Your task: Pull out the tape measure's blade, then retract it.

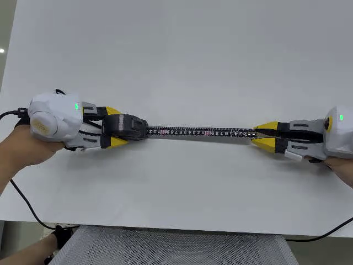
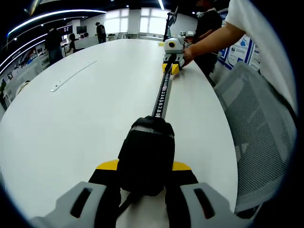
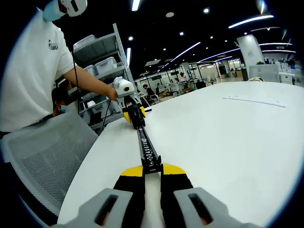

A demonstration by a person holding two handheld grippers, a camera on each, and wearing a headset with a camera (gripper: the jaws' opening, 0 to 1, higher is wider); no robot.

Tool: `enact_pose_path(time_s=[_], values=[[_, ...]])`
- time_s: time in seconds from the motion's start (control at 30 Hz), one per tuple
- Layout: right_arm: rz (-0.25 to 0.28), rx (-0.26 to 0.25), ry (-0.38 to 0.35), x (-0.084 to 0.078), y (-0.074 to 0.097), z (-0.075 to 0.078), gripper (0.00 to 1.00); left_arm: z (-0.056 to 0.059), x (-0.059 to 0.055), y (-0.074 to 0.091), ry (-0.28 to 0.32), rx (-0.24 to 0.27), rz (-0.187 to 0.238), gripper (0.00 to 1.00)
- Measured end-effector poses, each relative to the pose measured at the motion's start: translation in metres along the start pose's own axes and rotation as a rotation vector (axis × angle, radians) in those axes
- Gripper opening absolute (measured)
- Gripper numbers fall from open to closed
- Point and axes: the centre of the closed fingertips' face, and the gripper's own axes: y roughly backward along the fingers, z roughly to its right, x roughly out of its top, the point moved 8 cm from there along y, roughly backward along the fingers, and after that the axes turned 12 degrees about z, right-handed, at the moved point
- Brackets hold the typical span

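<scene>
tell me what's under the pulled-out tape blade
Bare white table lies under the blade. The strip right beneath it is covered, and its tip is hidden in the right hand-held gripper.

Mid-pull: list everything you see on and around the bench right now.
tape measure case: one, black, clamped by left gripper
blade: one, dark with white numerals, stretched from case to right gripper
table: one, white, underneath
flat strip: one, pale, far across table
mesh chair: one, grey, table's near edge
cables: two, black, off near edge
left gripper: one, white with yellow tips, shut on case
right gripper: one, same colours, shut on blade end
hands: two, behind the grippers
</scene>
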Motion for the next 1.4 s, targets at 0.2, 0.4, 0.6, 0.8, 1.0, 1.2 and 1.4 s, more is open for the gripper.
enact_pose_path(time_s=[0.2,0.4,0.6,0.8,1.0,1.2,1.4], values=[[0.003,-0.010,-0.002,-0.0003,0.0072,0.0010,0.08,-0.0003,-0.0003,-0.0004,0.002,0.000,-0.002,0.32],[0.002,-0.014,-0.006,-0.0004,0.0104,0.0011,0.09,-0.0007,-0.0006,-0.0007,0.002,0.001,-0.002,0.32],[0.004,-0.016,-0.004,0.0005,0.0097,0.0011,0.09,-0.0006,-0.0008,-0.0006,0.002,0.001,-0.002,0.32],[0.000,-0.011,-0.015,0.0010,0.0086,0.0019,0.10,-0.0009,-0.0013,-0.0005,0.001,-0.001,-0.001,0.32],[-0.044,0.006,0.025,-0.0024,0.0073,-0.0016,0.12,-0.0016,-0.0021,-0.0005,0.000,-0.008,0.003,0.32],[-0.100,0.006,0.089,-0.0072,0.0045,-0.0026,0.12,-0.0013,-0.0021,-0.0007,-0.003,-0.005,-0.001,0.32],[-0.113,0.002,0.117,-0.0088,0.0046,-0.0021,0.12,-0.0015,-0.0022,-0.0009,-0.003,-0.006,-0.002,0.32]])
